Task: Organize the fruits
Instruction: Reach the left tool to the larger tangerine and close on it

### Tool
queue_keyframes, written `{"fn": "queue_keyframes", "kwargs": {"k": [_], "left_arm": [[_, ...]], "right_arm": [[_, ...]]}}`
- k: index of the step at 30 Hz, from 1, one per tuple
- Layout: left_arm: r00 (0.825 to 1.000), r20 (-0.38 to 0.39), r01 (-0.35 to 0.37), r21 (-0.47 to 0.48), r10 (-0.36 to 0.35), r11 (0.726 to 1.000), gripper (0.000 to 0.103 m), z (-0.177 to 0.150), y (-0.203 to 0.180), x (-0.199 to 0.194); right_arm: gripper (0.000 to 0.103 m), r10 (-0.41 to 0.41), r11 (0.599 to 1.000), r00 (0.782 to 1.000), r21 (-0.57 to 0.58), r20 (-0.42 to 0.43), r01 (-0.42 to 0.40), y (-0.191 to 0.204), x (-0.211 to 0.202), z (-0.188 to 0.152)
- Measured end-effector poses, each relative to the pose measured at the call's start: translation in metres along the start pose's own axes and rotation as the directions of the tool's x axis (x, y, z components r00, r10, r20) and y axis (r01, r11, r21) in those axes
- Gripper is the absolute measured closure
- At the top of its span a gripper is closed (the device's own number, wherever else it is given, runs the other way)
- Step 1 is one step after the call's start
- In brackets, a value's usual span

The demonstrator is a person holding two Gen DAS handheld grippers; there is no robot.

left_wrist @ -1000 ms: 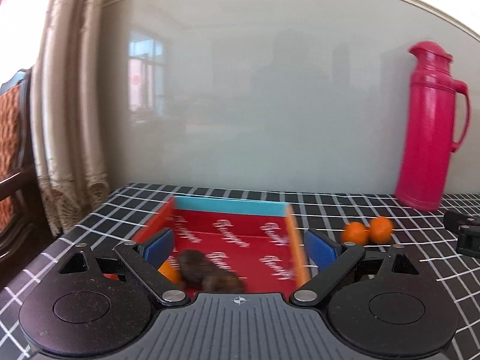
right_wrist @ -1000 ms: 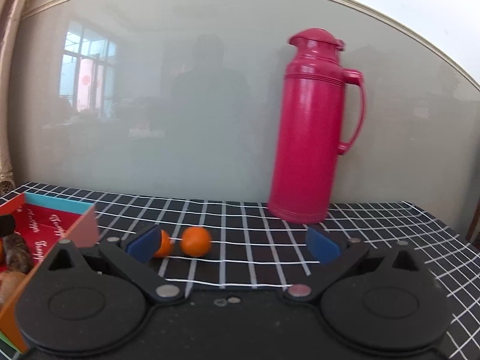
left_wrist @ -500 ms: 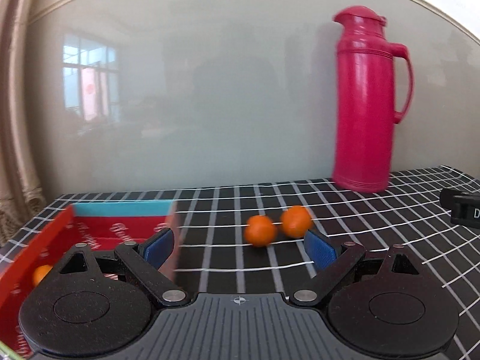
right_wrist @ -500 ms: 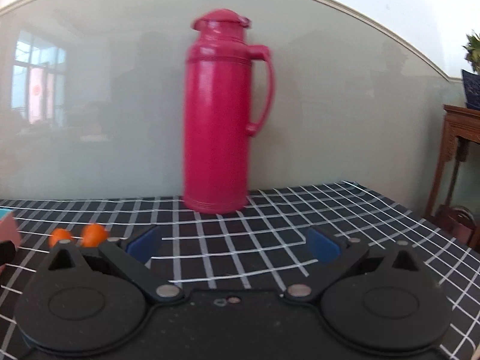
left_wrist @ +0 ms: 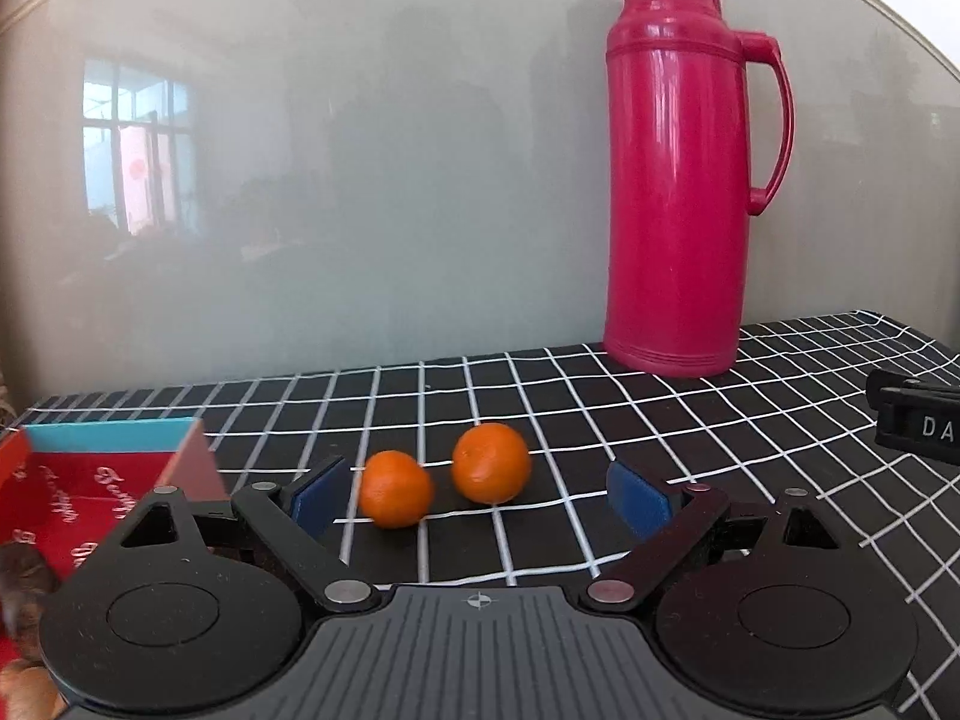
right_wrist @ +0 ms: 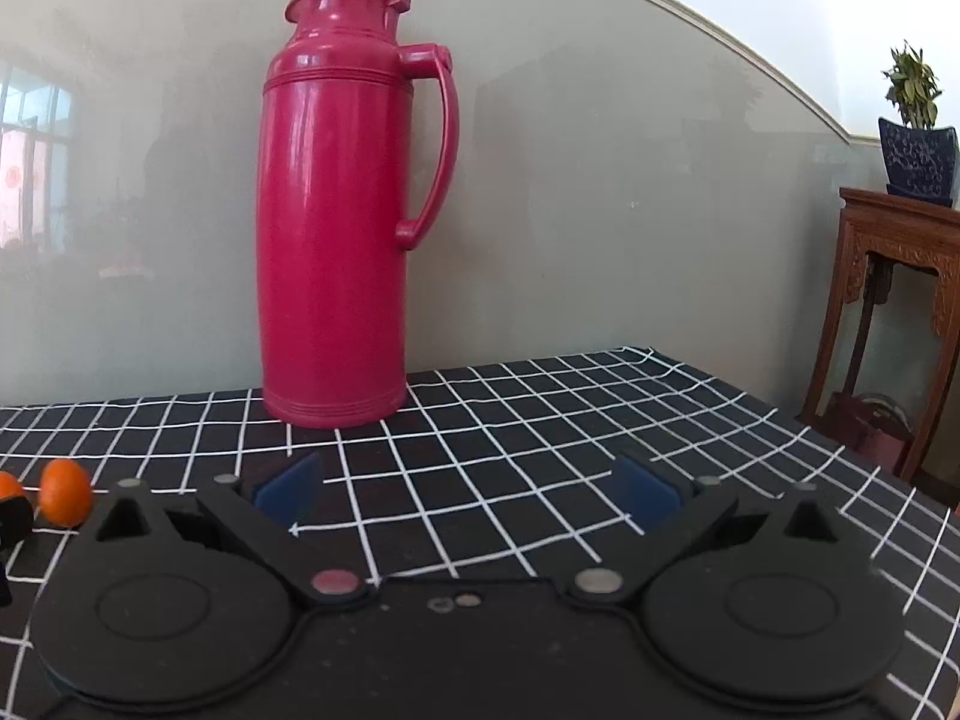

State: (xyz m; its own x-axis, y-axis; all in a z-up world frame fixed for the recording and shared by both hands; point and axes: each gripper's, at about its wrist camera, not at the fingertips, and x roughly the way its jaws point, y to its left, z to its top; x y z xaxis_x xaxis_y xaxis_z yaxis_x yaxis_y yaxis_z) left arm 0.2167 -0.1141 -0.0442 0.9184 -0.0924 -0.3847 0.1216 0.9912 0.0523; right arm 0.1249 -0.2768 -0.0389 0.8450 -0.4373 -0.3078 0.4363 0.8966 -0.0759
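Observation:
Two small oranges lie side by side on the black checked cloth: the nearer orange (left_wrist: 395,488) and the farther orange (left_wrist: 491,462). My left gripper (left_wrist: 480,495) is open, its blue pads (left_wrist: 318,492) standing either side of the pair without touching them. The red box (left_wrist: 90,480) with a teal far wall sits at the left, with brown fruit (left_wrist: 24,576) inside at the frame edge. In the right wrist view my right gripper (right_wrist: 468,495) is open and empty over the cloth, and one orange (right_wrist: 63,492) shows far to its left.
A tall pink thermos (left_wrist: 678,180) stands at the back against the glossy wall, also the thermos (right_wrist: 342,210) straight ahead of the right gripper. A black block with white letters (left_wrist: 918,426) lies at the right. A wooden stand (right_wrist: 894,312) with a potted plant is beyond the table's right edge.
Both views have swung to the right. The left gripper left the red box and now frames the two oranges. The oranges slid to the left edge of the right view; the thermos is centred.

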Motion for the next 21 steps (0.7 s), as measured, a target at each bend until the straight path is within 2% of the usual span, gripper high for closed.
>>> {"fn": "queue_keyframes", "kwargs": {"k": [3, 5, 11, 13, 21], "left_arm": [[1.0, -0.024, 0.018, -0.014, -0.018, 1.0, 0.015, 0.001, -0.007, 0.014], [0.999, -0.04, 0.034, -0.016, -0.034, 0.999, 0.024, 0.002, -0.013, 0.023], [0.997, -0.083, 0.013, 0.025, -0.011, 1.0, 0.026, 0.002, -0.027, 0.049], [0.994, -0.111, 0.008, 0.01, -0.006, 1.0, 0.028, 0.003, -0.026, 0.058], [0.989, -0.147, -0.011, 0.002, 0.011, 1.0, 0.037, 0.009, -0.024, 0.082]], "right_arm": [[0.0, -0.015, 1.0, 1.0, -0.002, -0.012, 0.015, 0.002, 0.008, 0.002], [0.0, -0.014, 1.0, 1.0, 0.005, -0.021, 0.015, 0.001, 0.013, 0.002], [0.0, -0.024, 1.0, 0.999, -0.004, -0.035, 0.023, -0.004, 0.025, 0.0], [0.0, -0.027, 1.0, 0.999, 0.002, -0.045, 0.028, -0.008, 0.031, 0.0], [0.0, -0.014, 1.0, 0.998, 0.013, -0.064, 0.015, -0.006, 0.04, 0.0]]}}
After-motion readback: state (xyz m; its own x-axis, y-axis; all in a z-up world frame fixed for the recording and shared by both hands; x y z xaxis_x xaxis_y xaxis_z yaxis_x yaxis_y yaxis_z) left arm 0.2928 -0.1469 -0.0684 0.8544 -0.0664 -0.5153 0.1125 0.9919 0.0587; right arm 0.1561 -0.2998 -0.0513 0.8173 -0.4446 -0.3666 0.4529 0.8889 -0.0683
